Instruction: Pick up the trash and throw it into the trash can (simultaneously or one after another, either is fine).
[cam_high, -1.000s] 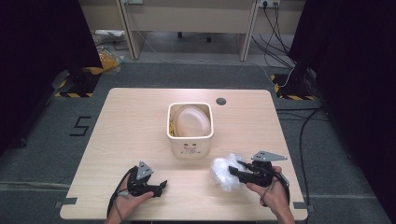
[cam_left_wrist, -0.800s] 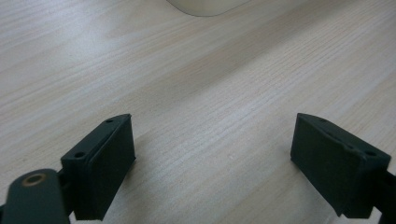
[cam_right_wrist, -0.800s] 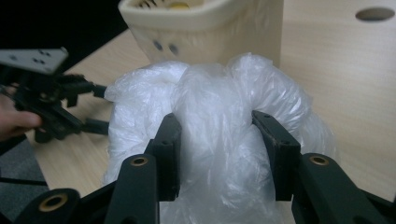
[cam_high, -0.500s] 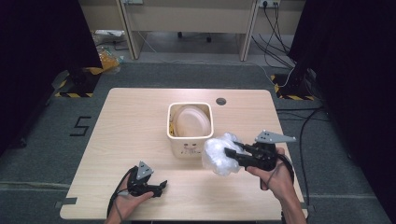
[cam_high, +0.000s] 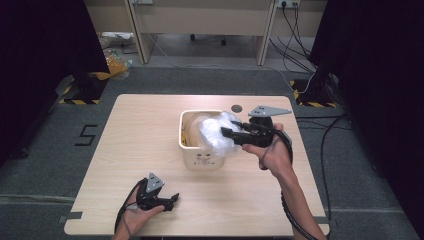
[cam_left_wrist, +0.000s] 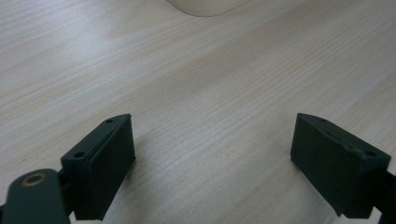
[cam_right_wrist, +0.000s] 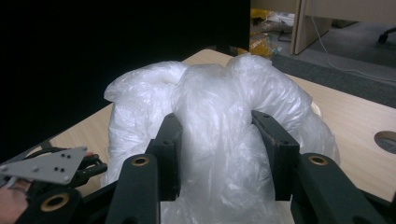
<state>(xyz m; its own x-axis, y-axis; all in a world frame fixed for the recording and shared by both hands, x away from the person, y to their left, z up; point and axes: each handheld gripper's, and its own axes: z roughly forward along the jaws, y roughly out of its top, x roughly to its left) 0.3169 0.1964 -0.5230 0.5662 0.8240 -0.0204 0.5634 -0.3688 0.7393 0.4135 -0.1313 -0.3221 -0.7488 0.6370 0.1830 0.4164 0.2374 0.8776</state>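
Observation:
A crumpled clear plastic bag (cam_high: 218, 132) hangs over the cream square bin (cam_high: 202, 159) in the middle of the table, held in the air. My right gripper (cam_high: 227, 132) is shut on the plastic bag (cam_right_wrist: 219, 140); both black pads (cam_right_wrist: 170, 154) press into its bunched film. The bin holds a pale rounded lining, partly hidden behind the bag. My left gripper (cam_high: 172, 200) rests on the table near the front edge, left of centre. Its jaws stand wide open on bare wood, and the left gripper (cam_left_wrist: 212, 154) has nothing between its pads.
The wooden table (cam_high: 140, 145) has a round cable hole (cam_high: 236, 108) at the back, right of the bin. The bin's base (cam_left_wrist: 205, 5) lies ahead of the left gripper. Cables and dark curtains surround the table on the floor.
My right gripper has lifted the plastic bag from the table's front right and carried it up and left, over the bin. The left gripper has stayed where it was.

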